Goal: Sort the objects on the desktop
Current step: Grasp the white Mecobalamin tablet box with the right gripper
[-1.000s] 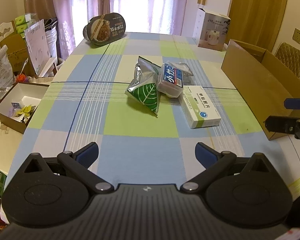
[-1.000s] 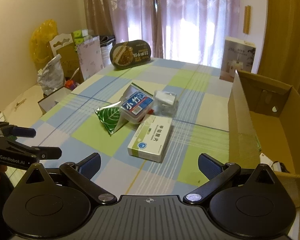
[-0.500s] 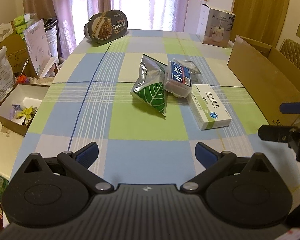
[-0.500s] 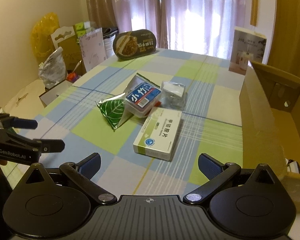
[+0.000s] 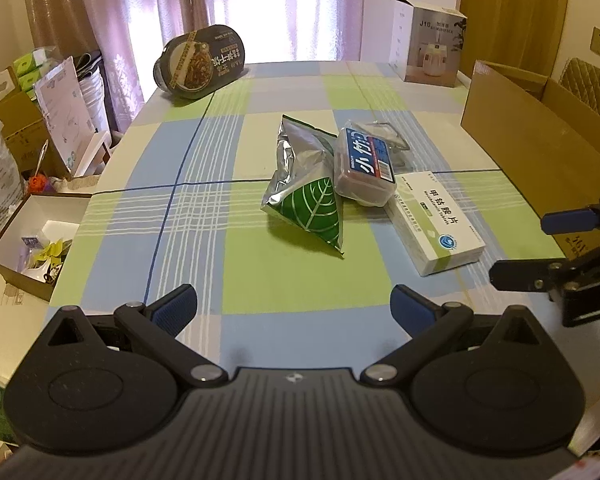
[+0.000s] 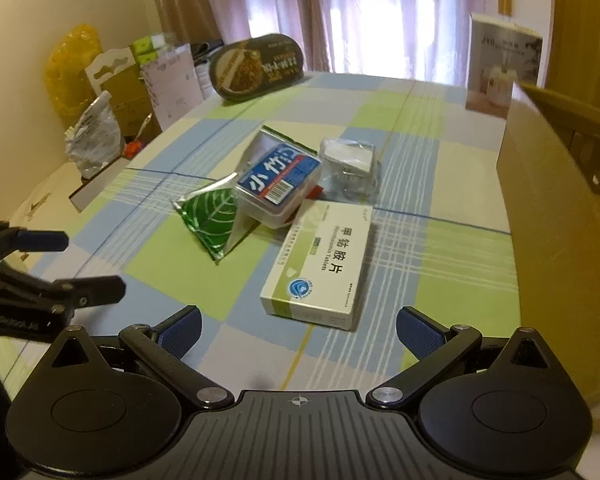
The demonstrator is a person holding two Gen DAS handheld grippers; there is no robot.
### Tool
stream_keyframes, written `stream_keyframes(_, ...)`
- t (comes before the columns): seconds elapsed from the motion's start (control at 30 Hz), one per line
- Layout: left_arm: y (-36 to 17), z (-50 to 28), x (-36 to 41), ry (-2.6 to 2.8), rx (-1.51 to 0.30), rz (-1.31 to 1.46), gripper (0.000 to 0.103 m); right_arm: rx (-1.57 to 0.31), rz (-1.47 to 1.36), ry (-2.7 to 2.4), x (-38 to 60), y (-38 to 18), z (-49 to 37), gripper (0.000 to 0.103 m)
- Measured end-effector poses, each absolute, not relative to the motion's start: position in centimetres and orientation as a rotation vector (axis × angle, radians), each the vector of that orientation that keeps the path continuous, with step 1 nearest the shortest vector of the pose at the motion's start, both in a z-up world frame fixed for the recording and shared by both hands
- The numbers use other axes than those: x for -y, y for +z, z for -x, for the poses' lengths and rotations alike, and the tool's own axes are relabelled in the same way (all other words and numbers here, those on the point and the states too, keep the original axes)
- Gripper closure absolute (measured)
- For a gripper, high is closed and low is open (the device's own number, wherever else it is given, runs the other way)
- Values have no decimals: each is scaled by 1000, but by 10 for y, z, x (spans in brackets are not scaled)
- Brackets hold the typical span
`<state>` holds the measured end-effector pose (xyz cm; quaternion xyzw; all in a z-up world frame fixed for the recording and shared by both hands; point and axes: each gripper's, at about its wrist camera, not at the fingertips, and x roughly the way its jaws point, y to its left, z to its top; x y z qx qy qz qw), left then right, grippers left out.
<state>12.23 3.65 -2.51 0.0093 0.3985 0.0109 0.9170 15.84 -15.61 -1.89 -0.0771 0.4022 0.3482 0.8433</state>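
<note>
the left gripper (image 5: 294,306) is held above the near edge of the table (image 5: 300,276), jaws spread wide, nothing between the blue pads (image 5: 176,306). the right gripper (image 6: 298,328) is held likewise, jaws spread wide and empty, pointing toward the medicine box (image 6: 320,268), which lies just ahead of its fingertips without touching them. in the left wrist view the right gripper shows at the right edge, beside the medicine box and clear of it.

the task objects form one cluster near the middle of the checked tablecloth (image 6: 440,248):
- medicine box: white and green carton, lying flat, nearest to the grippers.
- foil snack pouch (image 5: 306,188): silver with a green leaf print, lying to the left of the cluster.
- clear plastic case (image 5: 362,168) with a blue label: resting tilted, partly on the pouch and touching the far end of the medicine box.
- clear packet (image 6: 350,162) with white contents: lying just behind the case.

an open cardboard box (image 5: 536,144) stands at the right side of the table. an instant noodle bowl (image 5: 200,62) leans on its side at the far left corner. a humidifier carton (image 5: 430,46) stands upright at the far right corner. a small open white box (image 5: 32,226) with odd items sits off the table on the left.
</note>
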Motion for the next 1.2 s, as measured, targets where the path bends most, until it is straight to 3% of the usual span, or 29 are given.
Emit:
stream_keyframes(0.7,-55,-170,-43,-6,-837,-80,2,-910,166,689,113,-57,-217,3)
stream_keyframes(1.0,-63,-183,-47,-3,-849,-70,2,-931,191,678,104,-67,-223,14)
stream_keyframes(1.13,-63,-187,-45,-12,-846,-78,2,-930,201,663,103,-68,-224,27)
stream_keyframes(1.2,-63,-188,-43,-16,-844,-84,2,-922,204,655,104,-68,-224,29)
